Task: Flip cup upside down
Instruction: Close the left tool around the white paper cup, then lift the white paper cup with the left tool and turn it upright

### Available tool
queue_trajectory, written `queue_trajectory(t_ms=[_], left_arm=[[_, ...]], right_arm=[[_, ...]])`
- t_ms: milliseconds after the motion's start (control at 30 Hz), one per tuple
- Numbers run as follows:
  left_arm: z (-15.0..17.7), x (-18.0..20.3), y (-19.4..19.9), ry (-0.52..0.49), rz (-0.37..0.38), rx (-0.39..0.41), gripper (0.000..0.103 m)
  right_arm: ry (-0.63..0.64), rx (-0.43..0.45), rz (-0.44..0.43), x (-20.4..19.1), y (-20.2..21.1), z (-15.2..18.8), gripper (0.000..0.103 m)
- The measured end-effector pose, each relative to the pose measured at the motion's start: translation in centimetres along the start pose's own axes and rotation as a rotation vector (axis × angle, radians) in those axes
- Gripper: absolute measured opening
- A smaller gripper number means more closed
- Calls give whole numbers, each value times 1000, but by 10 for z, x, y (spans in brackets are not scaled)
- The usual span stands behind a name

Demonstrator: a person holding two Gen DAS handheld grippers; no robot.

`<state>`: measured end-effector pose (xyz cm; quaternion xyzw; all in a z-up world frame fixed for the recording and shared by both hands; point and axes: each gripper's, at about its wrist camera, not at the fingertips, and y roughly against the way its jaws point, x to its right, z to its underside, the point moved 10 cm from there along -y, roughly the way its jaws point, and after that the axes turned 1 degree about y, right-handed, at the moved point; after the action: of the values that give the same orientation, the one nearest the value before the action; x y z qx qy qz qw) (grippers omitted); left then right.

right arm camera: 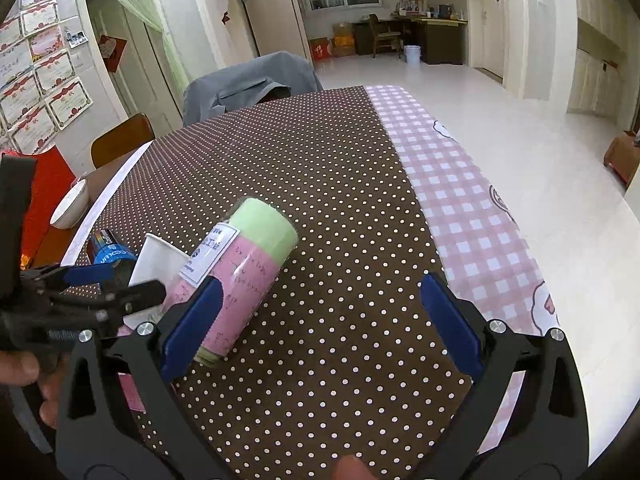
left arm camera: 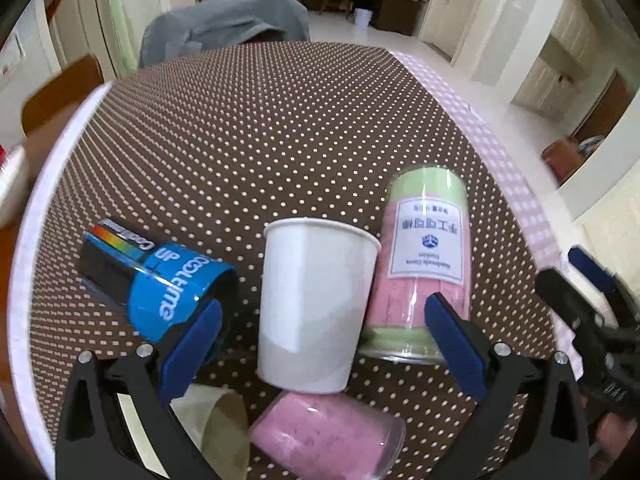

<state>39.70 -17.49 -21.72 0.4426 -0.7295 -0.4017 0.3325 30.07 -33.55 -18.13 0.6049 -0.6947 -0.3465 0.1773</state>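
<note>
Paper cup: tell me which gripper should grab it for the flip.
Left. The left gripper is open with the upright paper cup between its fingers. The right gripper is open over bare tablecloth, with the cup off to its left.

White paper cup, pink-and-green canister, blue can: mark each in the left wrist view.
white paper cup (left arm camera: 316, 304), left wrist view, side wall
pink-and-green canister (left arm camera: 426, 248), left wrist view, white label
blue can (left arm camera: 168, 284), left wrist view, blue band

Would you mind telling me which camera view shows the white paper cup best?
The left wrist view: the white paper cup stands upright and whole between the open left gripper fingers. In the right wrist view only part of its rim and wall shows, behind the left gripper and the pink canister.
</note>
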Motion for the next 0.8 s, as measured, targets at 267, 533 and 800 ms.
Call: queue_trajectory(t_ms=[267, 533, 800], left_arm=[[-1, -10, -25, 3, 1, -73, 78], [-6, -7, -40, -45, -30, -98, 78], [-16, 3, -53, -77, -21, -114, 65]], right_arm=[[-15, -7, 3, 3, -4, 0, 97], [-12, -13, 6, 1, -7, -1, 97], [-14, -6, 9, -3, -1, -1, 97]])
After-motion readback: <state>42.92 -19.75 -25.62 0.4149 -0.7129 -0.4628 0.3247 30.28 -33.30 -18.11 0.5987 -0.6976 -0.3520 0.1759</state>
